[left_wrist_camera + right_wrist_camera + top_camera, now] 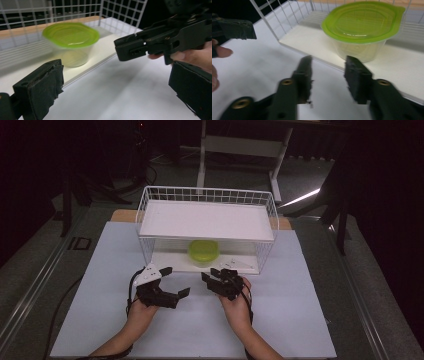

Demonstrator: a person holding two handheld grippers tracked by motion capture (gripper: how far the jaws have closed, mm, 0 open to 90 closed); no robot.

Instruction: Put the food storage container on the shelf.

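Left gripper (176,281): jaws spread wide, holding nothing.
Right gripper (209,274): jaws parted, holding nothing.
Tub (202,251): green-lidded, inside wire rack (145,217), lower shelf.

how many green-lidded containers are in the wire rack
1. The green-lidded container sits on the lower shelf of the white wire rack, near its middle, under the upper shelf. None other visible.

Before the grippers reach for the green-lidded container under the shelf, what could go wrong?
1. The container sits on the lower level of the wire rack, under the top shelf; a gripper raised too high may hit it.
2. The left gripper and right gripper are close together and could collide at the opening.
3. The container looks light, so a push might slide it backward.
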